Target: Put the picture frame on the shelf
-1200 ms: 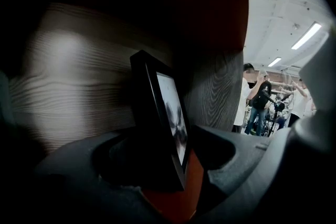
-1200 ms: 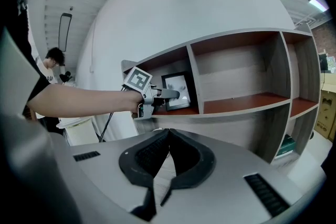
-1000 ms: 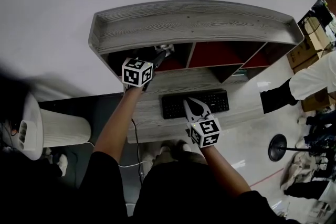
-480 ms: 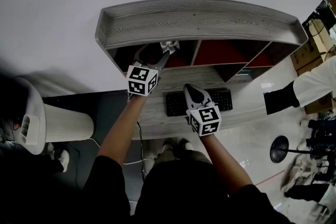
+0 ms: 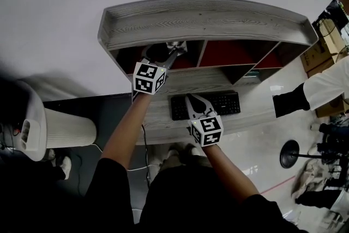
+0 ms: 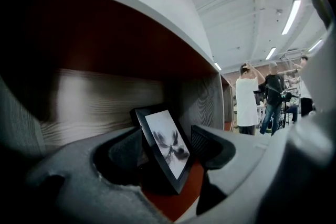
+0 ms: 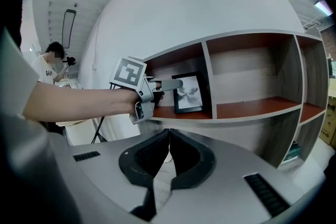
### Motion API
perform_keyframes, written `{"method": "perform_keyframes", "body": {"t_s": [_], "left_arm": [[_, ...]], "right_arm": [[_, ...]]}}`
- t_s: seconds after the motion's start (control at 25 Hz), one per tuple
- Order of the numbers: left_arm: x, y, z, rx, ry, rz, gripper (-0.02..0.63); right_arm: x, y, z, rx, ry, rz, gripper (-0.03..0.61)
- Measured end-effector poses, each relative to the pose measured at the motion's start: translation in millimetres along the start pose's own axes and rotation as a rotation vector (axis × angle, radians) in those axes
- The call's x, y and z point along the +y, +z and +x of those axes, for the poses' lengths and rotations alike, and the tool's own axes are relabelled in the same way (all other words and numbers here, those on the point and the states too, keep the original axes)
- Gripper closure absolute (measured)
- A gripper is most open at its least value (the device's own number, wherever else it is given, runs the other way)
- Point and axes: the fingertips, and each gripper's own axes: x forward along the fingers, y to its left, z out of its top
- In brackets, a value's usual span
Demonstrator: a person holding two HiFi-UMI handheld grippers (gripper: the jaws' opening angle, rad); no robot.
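The picture frame [image 7: 189,93], black with a pale flower print, is upright in the left compartment of the wooden shelf [image 5: 202,22], beside the divider. Its lower edge is level with the red board; I cannot tell if it rests there. My left gripper [image 5: 163,52] reaches into that compartment. In the left gripper view the frame [image 6: 169,145] fills the gap between the wide-set pads, so the left gripper [image 6: 165,150] is shut on it. In the right gripper view, one left finger [image 7: 173,83] lies across the frame's top left corner. My right gripper [image 5: 192,101] hangs shut and empty over the desk [image 5: 180,82].
A black keyboard [image 5: 223,103] lies on the desk under the right gripper. The two compartments to the right have red boards [image 7: 252,108]. A person's white sleeve [image 5: 327,82] shows at the right, a white bin [image 5: 65,131] at the left, and a round stand base [image 5: 288,153] on the floor.
My left gripper has risen a little and rolled at the mouth of the left compartment, with its spread jaws now plainer to see. The right gripper has barely shifted.
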Motion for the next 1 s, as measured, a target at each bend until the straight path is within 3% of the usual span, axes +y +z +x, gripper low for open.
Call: {"method": "perform_keyframes", "body": {"t_s": [0.24,0.36,0.48,0.56,1.0], "left_arm": [[-8.9,-5.4,12.8,0.028,-0.036,0.030,0.324],[-20.6,-30.4,23.4,0.114,-0.074,0.058,0.306],[-34.1,-72.6,34.8,0.258,-0.111,0.188,0.287],[-36.8,-78.9,38.5,0.278,-0.105,0.251,0.295],[-32.8,-82.7,43.8,0.318,-0.099,0.210,0.293]], "right_arm": [[-9.7,-4.3,-5.2,0.006,-0.019,0.007,0.566],[-12.5,-9.4,-8.1,0.015,-0.022,0.007,0.566],[-11.8,-12.1,-10.7,0.021,-0.019,0.010,0.566],[-12.3,-12.4,-12.0,0.021,-0.020,0.010,0.566],[-18.3,-14.2,-16.4,0.018,-0.011,0.016,0.566]]}}
